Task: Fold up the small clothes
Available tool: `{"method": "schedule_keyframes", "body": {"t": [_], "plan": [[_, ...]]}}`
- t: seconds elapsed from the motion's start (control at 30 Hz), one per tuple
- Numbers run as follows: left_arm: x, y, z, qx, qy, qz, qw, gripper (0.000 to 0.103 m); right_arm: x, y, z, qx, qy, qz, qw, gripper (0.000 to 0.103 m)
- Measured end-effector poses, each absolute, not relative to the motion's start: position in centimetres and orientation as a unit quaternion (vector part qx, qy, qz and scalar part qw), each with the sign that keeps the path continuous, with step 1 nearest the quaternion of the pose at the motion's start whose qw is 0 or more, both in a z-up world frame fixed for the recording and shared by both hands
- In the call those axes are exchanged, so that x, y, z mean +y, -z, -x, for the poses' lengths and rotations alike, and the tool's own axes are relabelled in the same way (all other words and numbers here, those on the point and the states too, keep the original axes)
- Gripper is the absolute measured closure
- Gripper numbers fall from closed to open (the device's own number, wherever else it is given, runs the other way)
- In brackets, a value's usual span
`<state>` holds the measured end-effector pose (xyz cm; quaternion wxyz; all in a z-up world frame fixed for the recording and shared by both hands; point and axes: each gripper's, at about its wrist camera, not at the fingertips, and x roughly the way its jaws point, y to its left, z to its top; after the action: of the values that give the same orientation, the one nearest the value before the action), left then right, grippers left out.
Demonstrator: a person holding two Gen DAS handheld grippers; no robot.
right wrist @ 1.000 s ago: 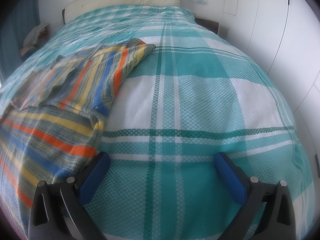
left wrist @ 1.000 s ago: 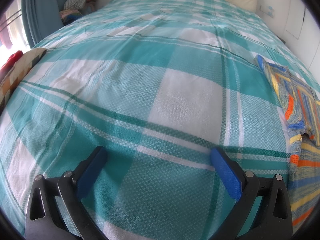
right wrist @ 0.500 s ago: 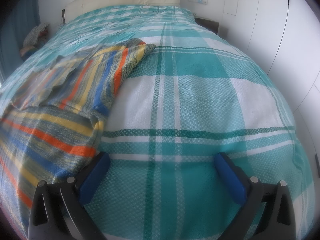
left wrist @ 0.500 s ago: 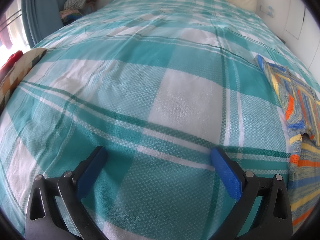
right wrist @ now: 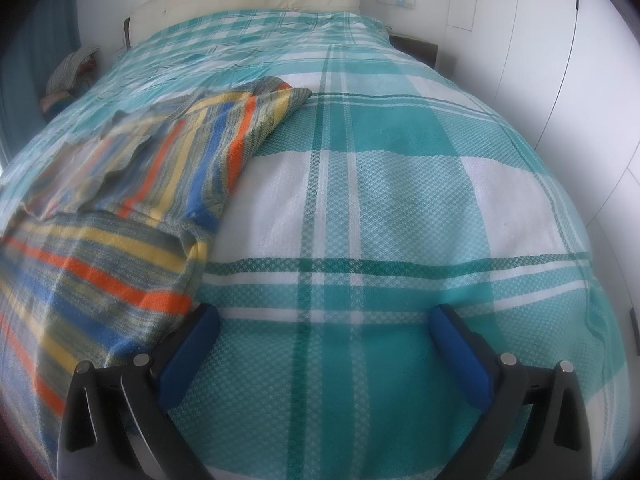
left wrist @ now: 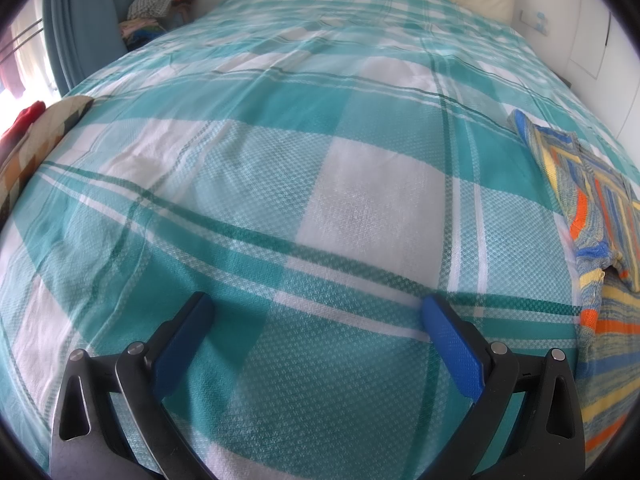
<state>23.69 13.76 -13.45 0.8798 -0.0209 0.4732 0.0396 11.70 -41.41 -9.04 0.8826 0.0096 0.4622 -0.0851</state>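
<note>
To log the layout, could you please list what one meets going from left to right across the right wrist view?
Striped knitted garment in blue, orange and yellow → open right gripper over the teal and white checked bedspread → dark bedside table → white wardrobe doors.

Soft daylight, window (left wrist: pixel 16 68) glare at 9 o'clock. Heavy fisheye bending, dark corners. Slight blur on striped garment (right wrist: pixel 120 216).

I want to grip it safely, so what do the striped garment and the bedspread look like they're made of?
Striped garment: apparently a soft knit, matte, with fuzzy heathered stripes and a ribbed-looking edge. Bedspread: seemingly woven cotton, matte, with a visible waffle-like texture.
</note>
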Motion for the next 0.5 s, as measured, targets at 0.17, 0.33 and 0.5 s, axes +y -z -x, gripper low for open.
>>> {"method": "schedule_keyframes", "body": {"t": [0.17,0.33,0.5], "plan": [[13.57,13.47,-23.86,0.472,-0.050,0.019,0.880,0.000,-41.43,9.04,-11.68,0.462,0.085,-0.010,0.883,0.000],[13.65,13.49,-24.09,0.472,-0.053,0.026,0.880,0.000,-41.41,9.07,-11.69,0.462,0.085,-0.010,0.883,0.000],[13.59,13.17,-23.41,0.492,-0.036,0.023,0.870,0.000,-41.49,9.06,-11.65,0.462,0.085,-0.010,0.883,0.000]]}}
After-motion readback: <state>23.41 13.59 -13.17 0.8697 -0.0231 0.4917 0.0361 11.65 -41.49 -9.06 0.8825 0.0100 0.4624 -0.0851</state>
